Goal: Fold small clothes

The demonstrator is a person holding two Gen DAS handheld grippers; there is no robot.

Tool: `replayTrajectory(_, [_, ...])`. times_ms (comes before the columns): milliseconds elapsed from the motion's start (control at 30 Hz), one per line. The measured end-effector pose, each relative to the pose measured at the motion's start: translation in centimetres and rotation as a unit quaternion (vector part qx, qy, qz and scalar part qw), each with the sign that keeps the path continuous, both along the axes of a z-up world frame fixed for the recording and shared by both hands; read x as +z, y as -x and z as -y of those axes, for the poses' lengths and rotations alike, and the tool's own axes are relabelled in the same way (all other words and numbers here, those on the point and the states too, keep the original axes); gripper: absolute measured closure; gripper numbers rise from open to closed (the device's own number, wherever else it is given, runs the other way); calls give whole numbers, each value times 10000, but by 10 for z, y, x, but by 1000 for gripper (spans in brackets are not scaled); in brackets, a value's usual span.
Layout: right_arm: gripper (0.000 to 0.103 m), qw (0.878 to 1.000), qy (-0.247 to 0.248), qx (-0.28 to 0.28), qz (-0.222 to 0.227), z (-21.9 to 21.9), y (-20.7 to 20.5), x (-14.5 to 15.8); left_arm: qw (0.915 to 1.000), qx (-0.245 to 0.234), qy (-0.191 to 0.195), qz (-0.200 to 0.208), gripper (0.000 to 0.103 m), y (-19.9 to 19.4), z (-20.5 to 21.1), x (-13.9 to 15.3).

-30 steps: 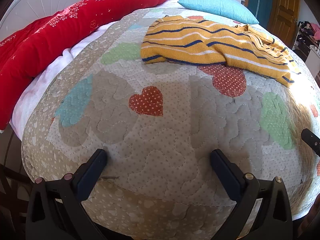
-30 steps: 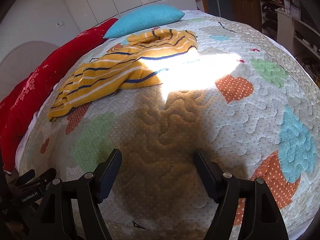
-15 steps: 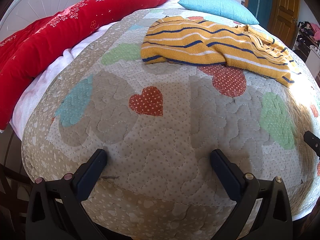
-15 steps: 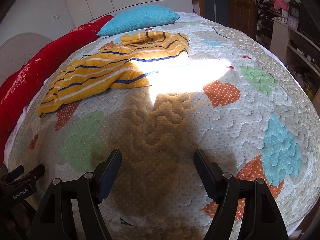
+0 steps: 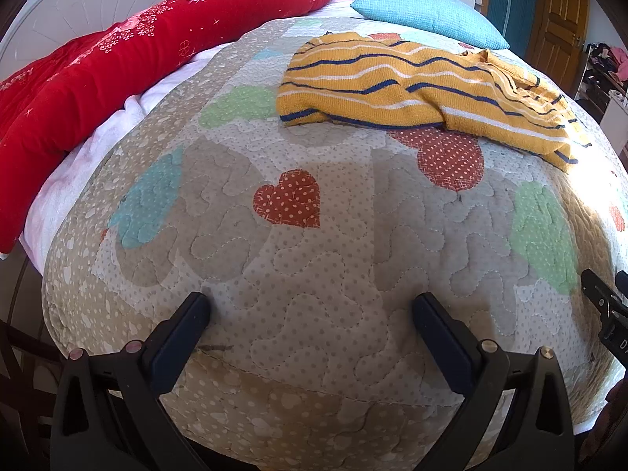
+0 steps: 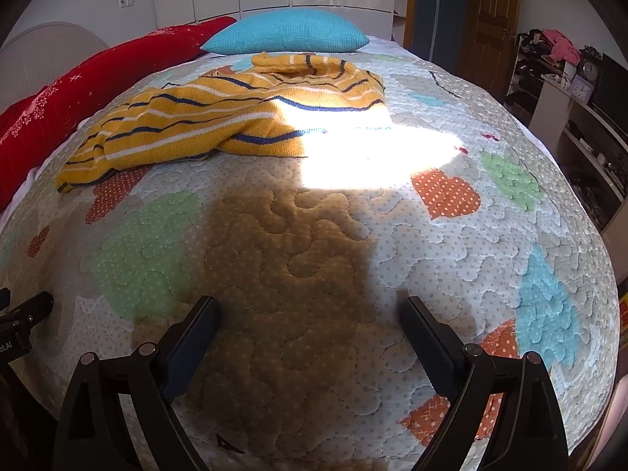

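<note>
Left gripper [image 5: 310,310]: jaws spread wide, nothing between them, quilt [image 5: 314,267] beneath. Right gripper [image 6: 308,314]: jaws opening, also empty. The sweater [image 5: 412,90], yellow with blue and white stripes, lies rumpled well ahead of both sets of jaws, toward the far end of the bed, apart from either gripper. Folding appears not yet begun.

Risks. The sweater is bunched with one part trailing off to a side; a grab at the thick middle would likely take several layers and drag the heap rather than spread it. The quilt is soft and stitched; jaws pressed low could pinch it along with the knit. A bright sun patch [image 6: 373,149] washes out the near hem in the right view, so that edge is hard to judge.

Room. Bare quilt between jaws and sweater gives ample space to lay it flat. A red blanket [image 5: 117,62] bounds the left side, a blue pillow [image 6: 286,31] sits just beyond the sweater, and the bed edge falls away directly under the jaws.
</note>
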State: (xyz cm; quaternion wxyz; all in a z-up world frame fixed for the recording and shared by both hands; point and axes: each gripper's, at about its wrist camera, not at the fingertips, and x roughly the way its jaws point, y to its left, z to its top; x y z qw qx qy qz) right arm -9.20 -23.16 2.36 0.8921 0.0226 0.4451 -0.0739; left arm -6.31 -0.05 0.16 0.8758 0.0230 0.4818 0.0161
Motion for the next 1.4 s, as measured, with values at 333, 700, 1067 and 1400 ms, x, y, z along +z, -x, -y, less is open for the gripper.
replayTrajectory(333, [0,9995,-238,-141,144,4,-1,-3,10000,17,-18,12,0,0,0,0])
replayTrajectory(700, [0,9997,-164,4,188,1,1,-5,9998,106,-73,177,0,3,3,-2])
replayTrajectory(1067, [25,9896,-1392,-87,355,52,-51,34,9945,-145,915,483,0,15,-7,37])
replayTrajectory(1400, [89,9529,-2932,-756,194,116,-141,10,9943,-14,934,510,0,10,-22,49])
